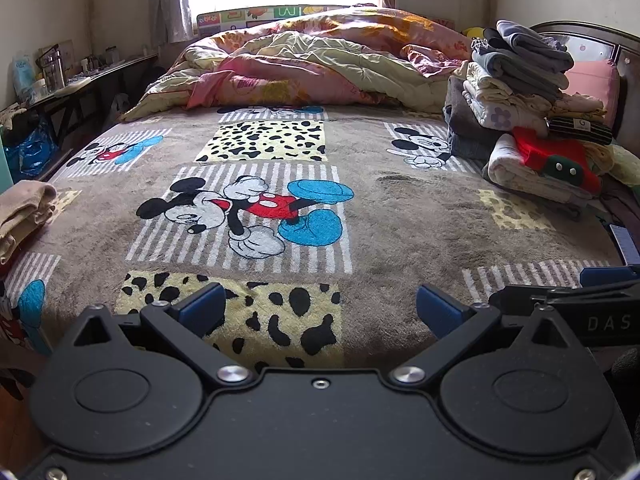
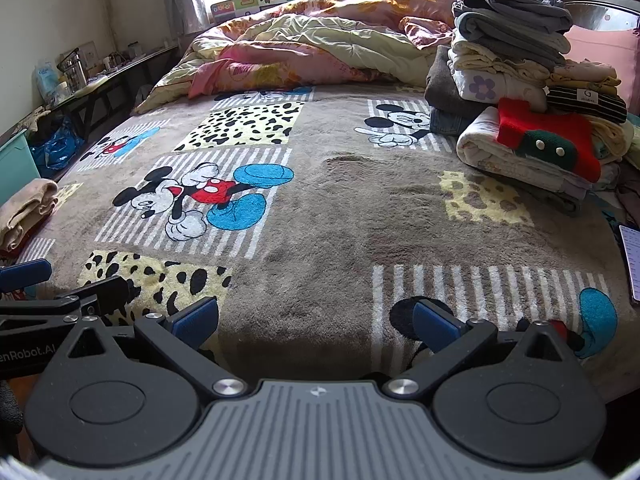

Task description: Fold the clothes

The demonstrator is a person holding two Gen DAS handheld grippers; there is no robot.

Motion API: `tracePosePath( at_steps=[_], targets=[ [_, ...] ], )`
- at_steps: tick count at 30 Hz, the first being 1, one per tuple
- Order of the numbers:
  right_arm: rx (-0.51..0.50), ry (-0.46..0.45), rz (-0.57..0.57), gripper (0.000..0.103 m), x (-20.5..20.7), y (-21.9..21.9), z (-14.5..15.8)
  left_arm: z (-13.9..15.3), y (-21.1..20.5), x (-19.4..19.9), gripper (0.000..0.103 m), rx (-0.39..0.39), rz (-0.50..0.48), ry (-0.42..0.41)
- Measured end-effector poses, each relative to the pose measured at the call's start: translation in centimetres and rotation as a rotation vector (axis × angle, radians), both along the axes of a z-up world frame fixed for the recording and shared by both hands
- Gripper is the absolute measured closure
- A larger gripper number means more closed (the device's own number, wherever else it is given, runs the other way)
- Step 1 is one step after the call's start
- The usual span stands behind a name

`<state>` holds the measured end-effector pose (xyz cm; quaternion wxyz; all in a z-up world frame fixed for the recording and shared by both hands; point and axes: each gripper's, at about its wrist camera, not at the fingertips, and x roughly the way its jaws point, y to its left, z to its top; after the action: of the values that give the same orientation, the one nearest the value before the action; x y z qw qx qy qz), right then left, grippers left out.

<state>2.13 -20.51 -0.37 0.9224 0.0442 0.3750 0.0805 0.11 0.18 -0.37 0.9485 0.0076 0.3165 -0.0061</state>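
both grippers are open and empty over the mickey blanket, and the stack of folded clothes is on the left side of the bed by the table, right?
Not quite: the stack of folded clothes is on the right side of the bed, by the headboard, as the right wrist view shows. The rest holds: the left gripper and right gripper are both open and empty over the Mickey blanket.
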Motion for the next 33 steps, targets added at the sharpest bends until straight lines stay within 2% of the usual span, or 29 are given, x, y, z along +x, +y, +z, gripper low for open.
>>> tracePosePath(
  at_steps=[33],
  targets=[
    [0.005,-0.006,-0.002,0.000,0.6,-0.5,-0.7,-0.5,-0.2,1.1,0.000,-0.019,0.000,0.014]
  ],
)
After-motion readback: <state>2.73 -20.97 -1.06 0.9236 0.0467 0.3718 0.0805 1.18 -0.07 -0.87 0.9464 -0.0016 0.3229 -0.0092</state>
